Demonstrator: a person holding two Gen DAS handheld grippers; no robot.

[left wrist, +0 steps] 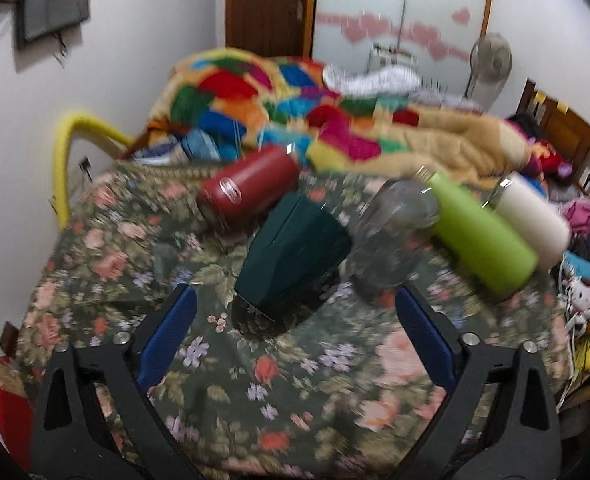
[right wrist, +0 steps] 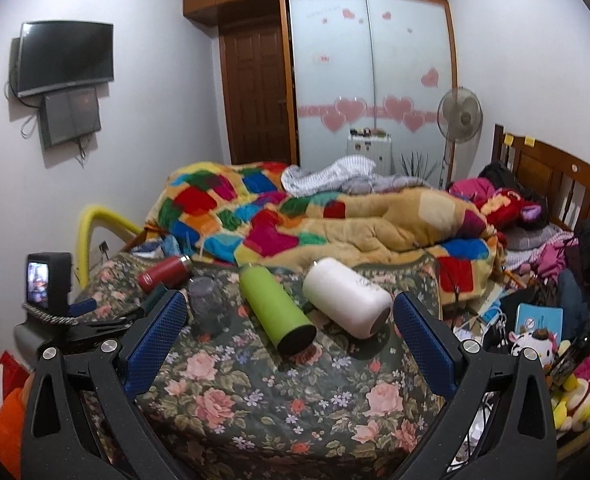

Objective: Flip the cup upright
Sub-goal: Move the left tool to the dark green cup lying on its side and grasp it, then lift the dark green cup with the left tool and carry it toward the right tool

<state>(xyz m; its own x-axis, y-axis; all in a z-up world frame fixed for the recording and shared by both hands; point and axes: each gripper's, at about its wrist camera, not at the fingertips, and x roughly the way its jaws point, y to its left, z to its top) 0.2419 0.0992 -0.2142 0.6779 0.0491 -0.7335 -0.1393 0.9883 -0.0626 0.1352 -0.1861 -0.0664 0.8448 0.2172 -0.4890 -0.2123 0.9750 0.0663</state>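
A dark green cup (left wrist: 293, 254) lies on its side on the floral bedspread (left wrist: 255, 380), its mouth toward me, just ahead of my open, empty left gripper (left wrist: 295, 304). A clear glass cup (left wrist: 391, 236) lies on its side to its right; it also shows in the right wrist view (right wrist: 209, 306). A red bottle (left wrist: 249, 188), a lime green bottle (right wrist: 275, 308) and a white bottle (right wrist: 345, 298) lie on their sides. My right gripper (right wrist: 289, 312) is open and empty, near the green and white bottles. The left gripper (right wrist: 95, 316) shows at the left.
A heaped patchwork quilt (right wrist: 295, 216) lies behind the bottles. A yellow padded rail (right wrist: 91, 224) stands at the bed's left edge. Toys and clutter (right wrist: 535, 336) crowd the right side by the wooden headboard (right wrist: 555, 176). A fan (right wrist: 459, 116) and wardrobe (right wrist: 371, 80) stand at the back.
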